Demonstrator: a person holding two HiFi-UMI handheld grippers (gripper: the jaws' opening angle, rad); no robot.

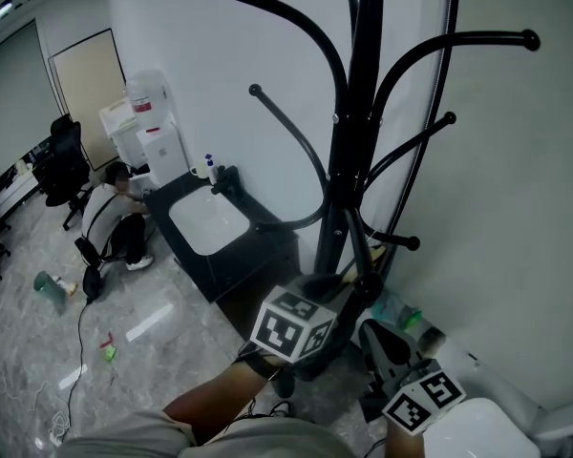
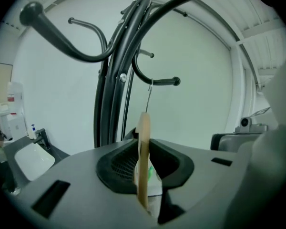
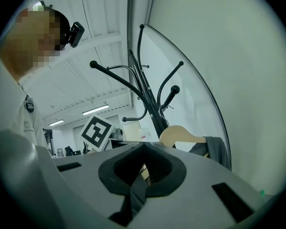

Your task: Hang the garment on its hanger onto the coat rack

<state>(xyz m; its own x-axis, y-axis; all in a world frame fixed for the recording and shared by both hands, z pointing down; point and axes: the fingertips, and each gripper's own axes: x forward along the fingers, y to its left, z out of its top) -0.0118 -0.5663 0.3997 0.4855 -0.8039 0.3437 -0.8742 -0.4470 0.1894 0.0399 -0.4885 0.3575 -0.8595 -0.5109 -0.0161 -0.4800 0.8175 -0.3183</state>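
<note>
1. At the far left of the head view, a person [image 1: 110,219] crouches beside a black cabinet [image 1: 239,260] with a white top. Both are too small to make out further.
2. The left gripper [image 2: 143,173] has its jaws clamped on the wooden hanger [image 2: 143,128]. The hanger is seen edge-on, and its lower end is cut off behind the jaws.
3. The hanger's wire hook [image 2: 149,97] rises to a low arm [image 2: 162,81] of the coat rack [image 1: 355,132]. Whether it bears on that arm cannot be told.
4. The right gripper [image 3: 143,147] has its jaws closed together, pinching a dark strip that seems part of the garment [image 3: 215,149]. The garment drapes grey over the hanger's far shoulder, mostly hidden by the gripper body.
5. In the head view, the marker cubes cover both hanger and garment.
</note>
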